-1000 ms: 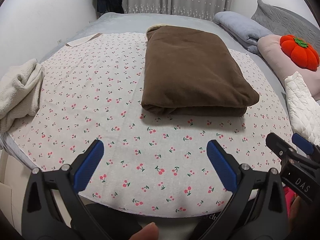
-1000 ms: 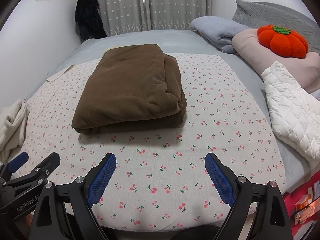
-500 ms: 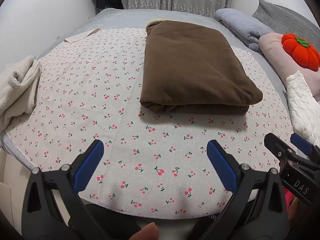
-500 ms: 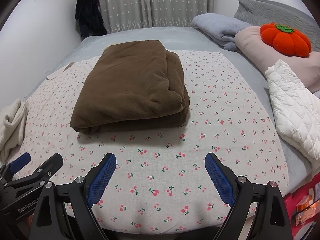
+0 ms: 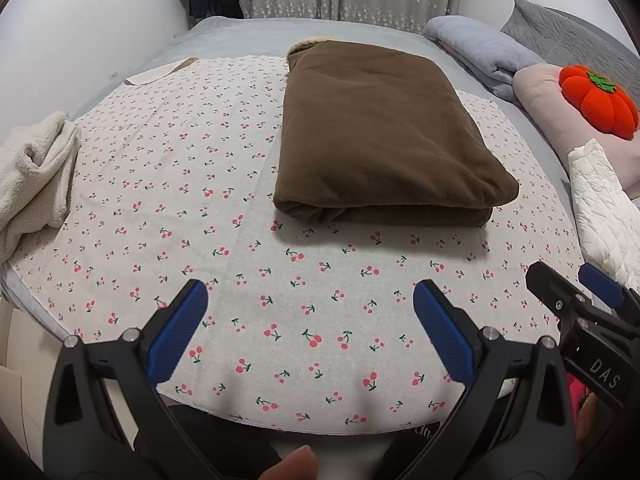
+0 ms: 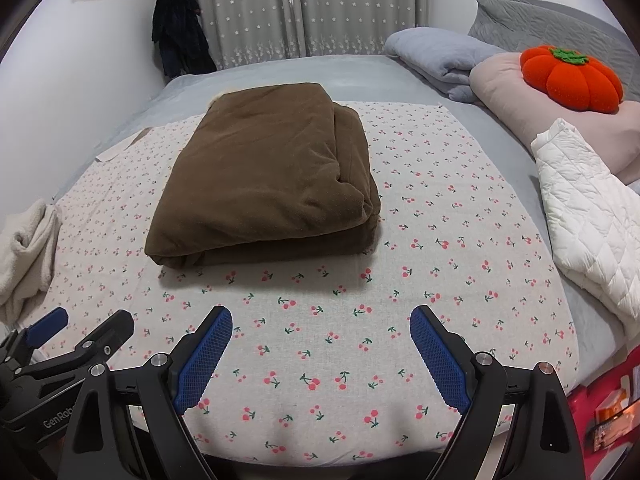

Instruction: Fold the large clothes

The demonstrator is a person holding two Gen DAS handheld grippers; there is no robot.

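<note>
From the left wrist view we see the left gripper held above the near edge of the cherry-print cloth, its blue-padded jaws spread wide with nothing between them. The folded brown garment lies on that cloth, beyond the gripper and a little to its right, a thick rectangular bundle with its fold edge facing us. Left of the brown garment, at the cloth's edge, sits a crumpled cream fleece. To the right of the garment we make out a white quilted jacket, an orange pumpkin cushion on a pink pillow, and a rolled blue-grey blanket. The right gripper pokes in at the lower right, well short of the garment. A fingertip shows at the bottom edge. From the right wrist view, the right gripper also hangs over the cloth with its jaws standing wide and empty. The brown garment rests beyond it and slightly left, apart from the pads. The quilted jacket lies right of the garment, the fleece far left, and the left gripper enters at the lower left.
</note>
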